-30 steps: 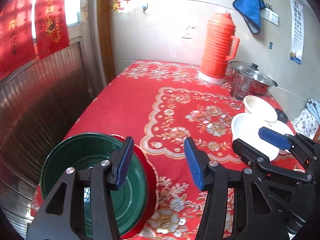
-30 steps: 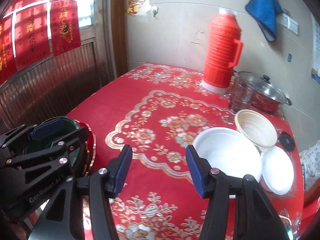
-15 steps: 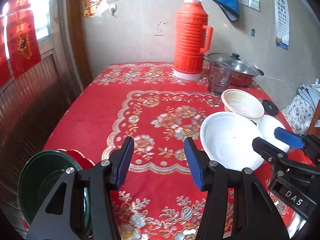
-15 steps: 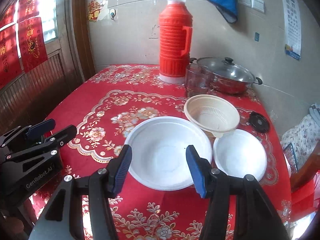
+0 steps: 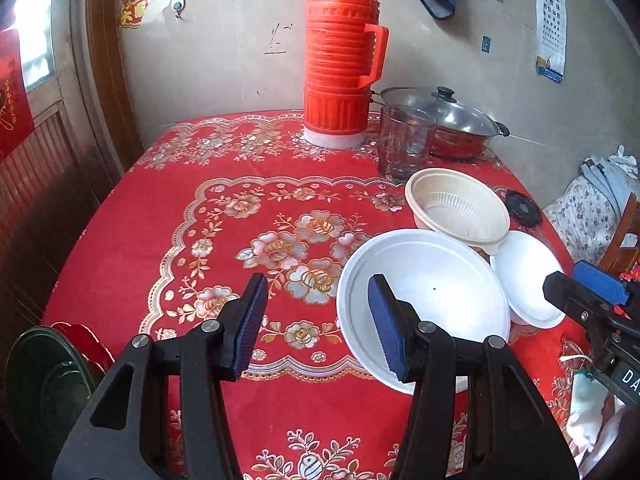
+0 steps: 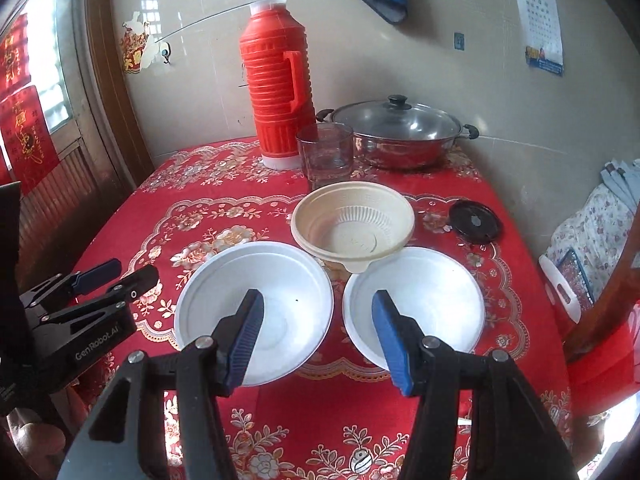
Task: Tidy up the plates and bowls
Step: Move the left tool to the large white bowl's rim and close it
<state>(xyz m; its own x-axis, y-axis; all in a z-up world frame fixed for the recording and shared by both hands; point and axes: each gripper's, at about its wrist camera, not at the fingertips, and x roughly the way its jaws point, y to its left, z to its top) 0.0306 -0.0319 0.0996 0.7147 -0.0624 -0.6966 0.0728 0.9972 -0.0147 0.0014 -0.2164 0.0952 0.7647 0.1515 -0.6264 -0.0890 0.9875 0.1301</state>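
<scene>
- I see two plates [image 6: 256, 304] [image 6: 420, 300] side by side at frame centre.
- A bowl [image 6: 352, 224] sits just behind, overlapping both.
- Upper middle: a cup [image 6: 326, 156], a thermos [image 6: 276, 96] left of it, a pot [image 6: 400, 132] right.

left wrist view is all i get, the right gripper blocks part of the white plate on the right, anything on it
Observer: The right wrist view shows the whole right white plate. It is bare but for a tiny dark speck.
Operator: are the right fingers holding anything
Observer: No. The right gripper is open with nothing between its fingers, aimed at the gap between the left white plate and the right one.
Operator: black thing behind the bowl, what is it
Observer: A round black lid, lying flat on the tablecloth, apart from the beige bowl.
</scene>
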